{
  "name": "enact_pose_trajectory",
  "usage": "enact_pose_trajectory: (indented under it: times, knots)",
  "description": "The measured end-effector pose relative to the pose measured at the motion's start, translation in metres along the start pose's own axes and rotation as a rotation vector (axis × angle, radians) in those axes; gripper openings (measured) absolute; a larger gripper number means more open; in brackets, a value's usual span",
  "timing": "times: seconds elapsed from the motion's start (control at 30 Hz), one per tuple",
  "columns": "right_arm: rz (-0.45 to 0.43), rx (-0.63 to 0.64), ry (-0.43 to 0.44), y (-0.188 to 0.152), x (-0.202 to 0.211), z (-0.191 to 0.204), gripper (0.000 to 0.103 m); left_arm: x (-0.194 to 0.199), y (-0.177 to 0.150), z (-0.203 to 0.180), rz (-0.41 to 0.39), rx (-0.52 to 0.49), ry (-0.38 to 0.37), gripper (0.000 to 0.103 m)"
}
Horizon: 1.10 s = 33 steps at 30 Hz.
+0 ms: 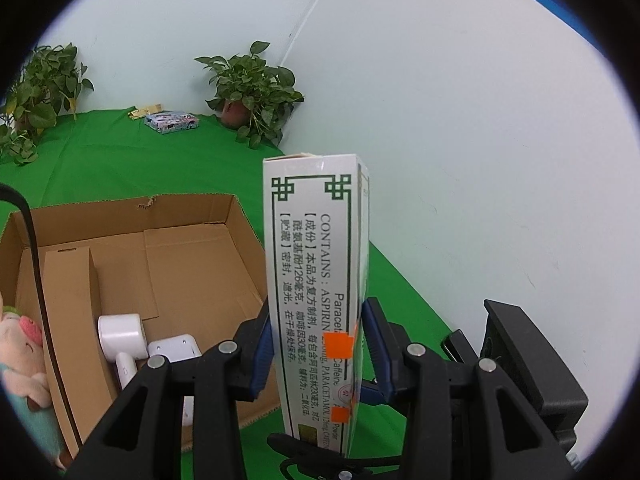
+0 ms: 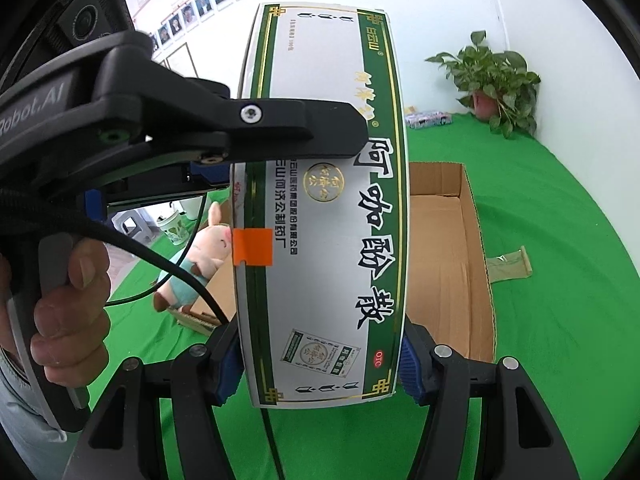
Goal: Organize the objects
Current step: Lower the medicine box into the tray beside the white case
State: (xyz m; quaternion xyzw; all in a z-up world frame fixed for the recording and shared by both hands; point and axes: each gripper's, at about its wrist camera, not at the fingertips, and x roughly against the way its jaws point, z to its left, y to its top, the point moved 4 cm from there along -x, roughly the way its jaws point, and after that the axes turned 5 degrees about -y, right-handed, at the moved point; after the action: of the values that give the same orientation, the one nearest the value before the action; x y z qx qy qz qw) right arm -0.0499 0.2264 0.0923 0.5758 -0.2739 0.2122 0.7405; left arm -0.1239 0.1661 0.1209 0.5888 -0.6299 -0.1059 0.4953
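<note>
A tall white medicine box (image 1: 316, 272) with green borders and orange tape is held up in the air by both grippers. My left gripper (image 1: 318, 344) is shut on its narrow sides low down, blue pads pressing on both. In the right wrist view the box's wide printed face (image 2: 332, 208) fills the middle, and my right gripper (image 2: 320, 364) is shut across its width near the lower end. One left finger (image 2: 304, 128) lies across the box's face, with a person's hand (image 2: 68, 308) on that gripper's handle.
An open cardboard carton (image 1: 132, 210) (image 2: 474, 248) sits on the green cloth (image 1: 100, 152) below the box, with a white appliance (image 1: 120, 332) inside. A pig plush (image 2: 200, 256) leans at its edge. Potted plants (image 1: 252, 92) and a small packet (image 1: 172, 122) stand by the walls.
</note>
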Motion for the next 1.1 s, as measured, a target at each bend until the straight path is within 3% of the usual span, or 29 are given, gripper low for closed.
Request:
enact_pose_trajectory:
  times: [0.23,0.4,0.63,0.93,1.1]
  knots:
    - [0.102,-0.057,0.028,0.032,-0.054,-0.040,0.060,-0.044,0.017,0.025,0.070,0.046,0.010,0.040]
    - [0.218,-0.110,0.066,0.010,-0.071,-0.048,0.060,-0.086,0.008,0.057,0.145,0.129,0.037,0.040]
    - [0.386,-0.188,0.105,-0.007,-0.125,-0.058,0.061,-0.131,-0.014,0.118,0.249,0.290,0.078,0.040]
    - [0.541,-0.259,0.033,-0.019,-0.156,-0.063,0.061,-0.168,-0.033,0.157,0.353,0.415,0.041,0.042]
    - [0.571,-0.274,-0.002,-0.016,-0.155,-0.059,0.060,-0.178,-0.042,0.171,0.392,0.426,0.107,0.050]
